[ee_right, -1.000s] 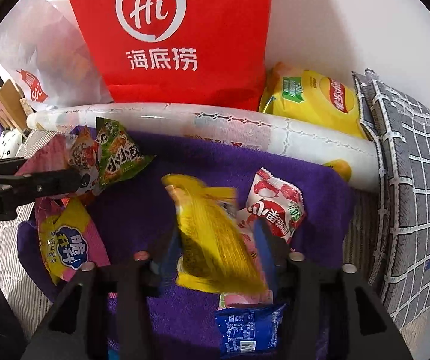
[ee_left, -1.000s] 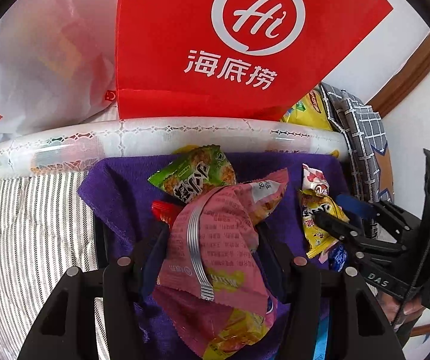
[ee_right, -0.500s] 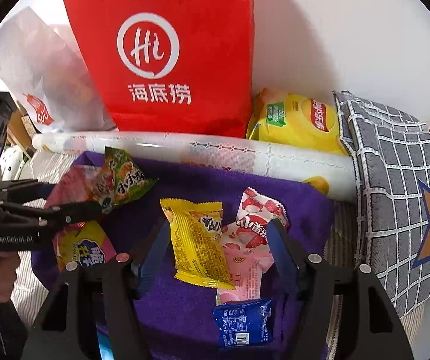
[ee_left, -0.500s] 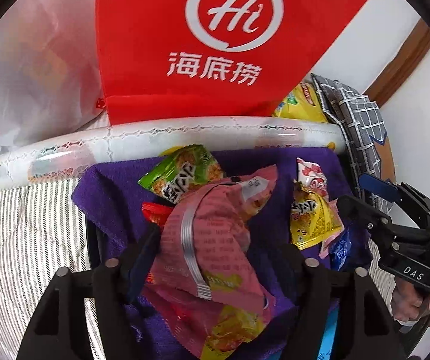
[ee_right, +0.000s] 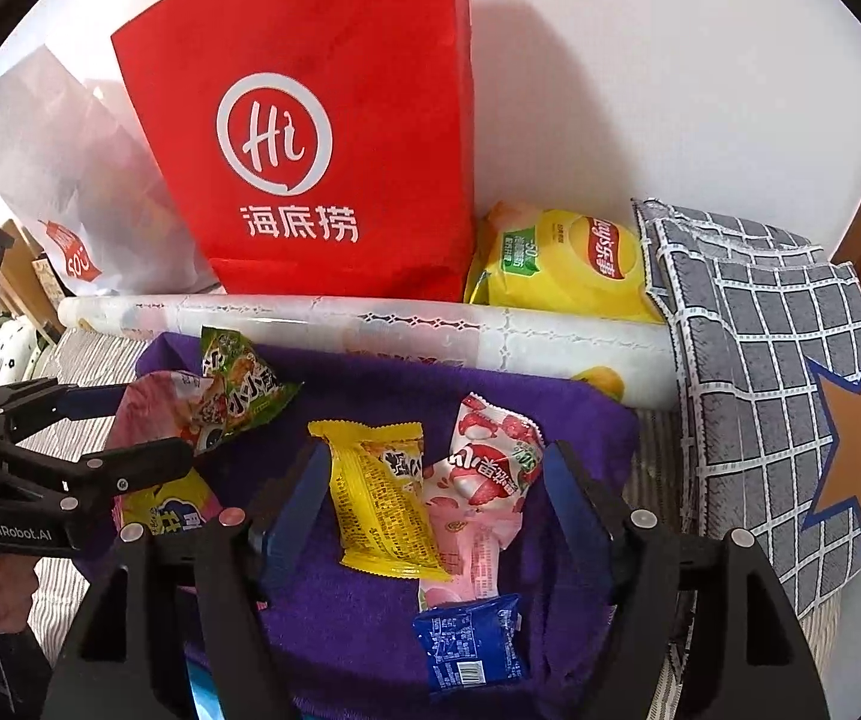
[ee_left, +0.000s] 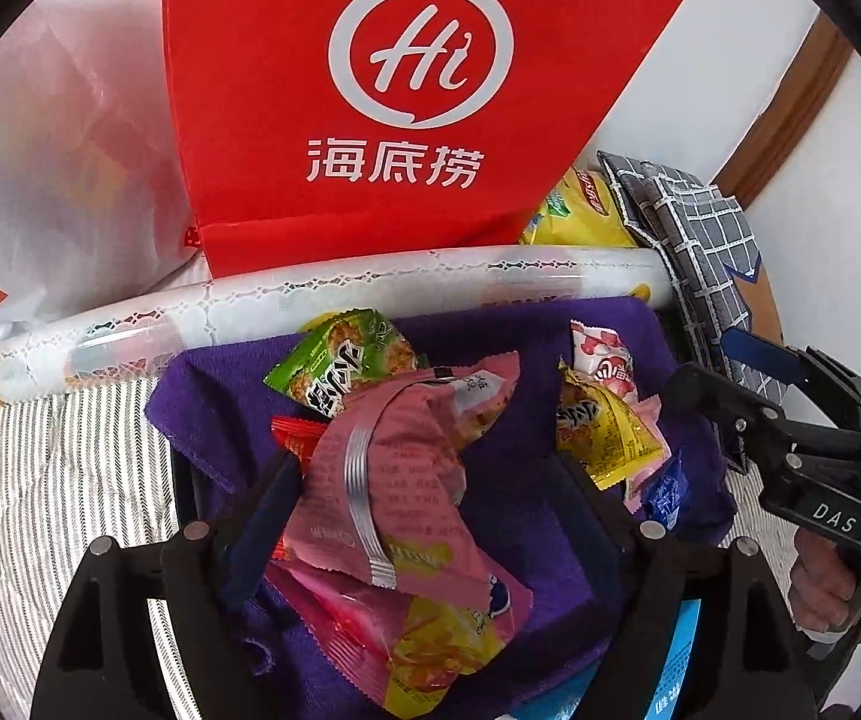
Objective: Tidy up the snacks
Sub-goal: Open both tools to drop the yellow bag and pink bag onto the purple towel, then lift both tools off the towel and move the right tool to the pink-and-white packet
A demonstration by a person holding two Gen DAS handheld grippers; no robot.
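We read "Hi" in a white ring, with three white Chinese characters beneath, on the red paper bag [ee_right: 322, 138] that stood against the white wall [ee_right: 670, 90]. Beside it leaned a translucent white bag [ee_right: 64, 180] with a red mark, and on its other side a yellow Lay's chip bag [ee_right: 556, 267]. The left tool's body read "GenRobot.AI" in the right wrist view; the right one's read "DAS" in the left wrist view.

Our left gripper [ee_left: 430, 480] had its fingers spread wide on either side of a crumpled pink snack packet [ee_left: 394, 480]; we could not tell whether either finger touched it. A green packet [ee_left: 346, 366] with bold Chinese lettering lay just behind it, and a red wrapper [ee_left: 295, 435] peeked out at its left edge.

Our right gripper [ee_right: 436, 498] also stood wide open, gripping nothing, its fingers either side of a yellow packet [ee_right: 379, 504] and a pink strawberry-printed packet [ee_right: 478, 480] that overlapped each other. A small blue packet [ee_right: 472, 648] with a barcode lay nearer the camera.

All the snacks rested on a purple towel [ee_right: 406, 396] spread over a grey-striped surface [ee_left: 40, 480]. A rolled, lace-patterned white sheet [ee_right: 370, 324] ran along the towel's far edge, and a grey checked cushion [ee_right: 778, 396] with an orange star leaned at the right.
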